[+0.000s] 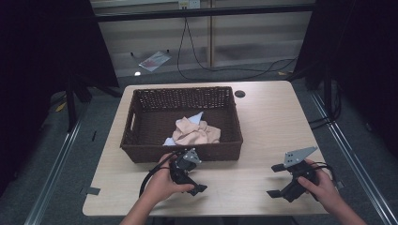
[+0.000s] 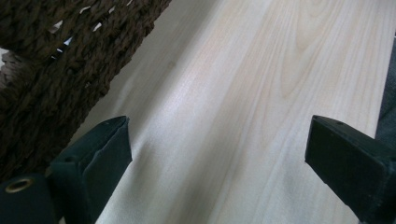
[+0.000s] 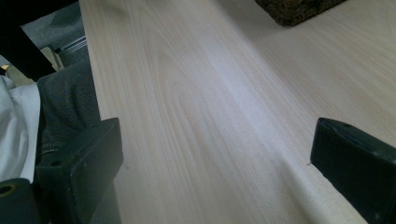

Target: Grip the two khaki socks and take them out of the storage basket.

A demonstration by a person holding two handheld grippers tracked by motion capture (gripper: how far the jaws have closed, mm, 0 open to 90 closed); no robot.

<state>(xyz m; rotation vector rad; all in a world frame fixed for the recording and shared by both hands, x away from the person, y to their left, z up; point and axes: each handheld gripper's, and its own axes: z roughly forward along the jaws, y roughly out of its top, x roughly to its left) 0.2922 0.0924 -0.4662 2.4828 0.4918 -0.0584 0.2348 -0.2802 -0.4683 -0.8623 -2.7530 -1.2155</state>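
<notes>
Left gripper [image 1: 187, 180]: jaws wide, empty, beside dark woven wicker basket [image 1: 141, 152].
Right gripper [image 1: 281, 180]: wide, empty.
Risk: snagging the weave while reaching the crumpled beige cloth [image 1: 197, 132].

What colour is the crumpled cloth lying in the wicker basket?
Pale peach-beige cloth, clearest in the high view.

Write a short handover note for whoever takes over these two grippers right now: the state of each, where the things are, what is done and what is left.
Left gripper: open, holding nothing, low over the table just in front of the basket.
Right gripper: open, holding nothing, near the table's front right corner.
Cloth: crumpled beige pile inside the basket, toward its front, with a pale blue piece showing.
Done: nothing is gripped so far.
Left: probably reach into the basket and take the cloth.
</notes>
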